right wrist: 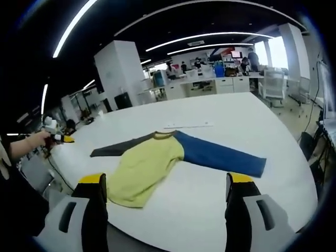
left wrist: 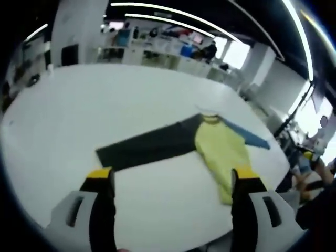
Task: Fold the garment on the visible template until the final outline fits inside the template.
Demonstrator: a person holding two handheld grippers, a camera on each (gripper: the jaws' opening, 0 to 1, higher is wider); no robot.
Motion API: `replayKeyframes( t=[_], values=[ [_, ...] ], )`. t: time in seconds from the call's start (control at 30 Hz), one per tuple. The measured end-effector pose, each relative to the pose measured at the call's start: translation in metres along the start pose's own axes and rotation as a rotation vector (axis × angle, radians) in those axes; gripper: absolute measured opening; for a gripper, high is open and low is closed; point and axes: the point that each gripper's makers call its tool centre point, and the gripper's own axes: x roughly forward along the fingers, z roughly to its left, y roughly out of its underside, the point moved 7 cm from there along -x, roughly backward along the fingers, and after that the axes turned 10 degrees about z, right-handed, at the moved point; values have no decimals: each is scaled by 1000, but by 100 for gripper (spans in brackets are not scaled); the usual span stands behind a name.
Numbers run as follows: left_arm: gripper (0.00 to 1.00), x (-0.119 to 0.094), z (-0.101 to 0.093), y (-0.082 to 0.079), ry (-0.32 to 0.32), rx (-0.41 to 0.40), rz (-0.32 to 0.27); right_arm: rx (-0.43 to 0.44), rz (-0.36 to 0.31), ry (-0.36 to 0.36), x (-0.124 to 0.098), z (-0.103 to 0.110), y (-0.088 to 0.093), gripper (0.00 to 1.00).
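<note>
An open-plan office with desks lay behind a broad white table point(left wrist: 63, 126). In the left gripper view the left gripper point(left wrist: 173, 181) hung agape and empty, just short of the raglan shirt point(left wrist: 220, 147), which lay flat. In the right gripper view the right gripper point(right wrist: 167, 189) stood agape too, its yellow hem nearest. The shirt looked light, limp and clingy; its blue sleeve point(right wrist: 220, 156) cuff seemed the best hold. I could make out no template.
</note>
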Motion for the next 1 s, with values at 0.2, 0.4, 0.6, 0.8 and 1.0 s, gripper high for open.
replayKeyframes(
  t=[0.2,0.4,0.6,0.8,1.0],
  values=[
    [92,-11,-27,1,19,85,-5,-3,-2,-8,-1,-1,0,94],
    [97,-13,-42,4,57,188,19,-8,-3,-2,-3,-3,2,96],
    [99,-13,-55,11,91,215,16,-8,6,0,-7,-3,8,97],
    [100,-20,-69,29,94,259,35,-5,6,2,-12,-2,12,100],
    [100,-33,-82,49,127,252,36,-4,-1,-47,-23,8,17,100]
  ],
)
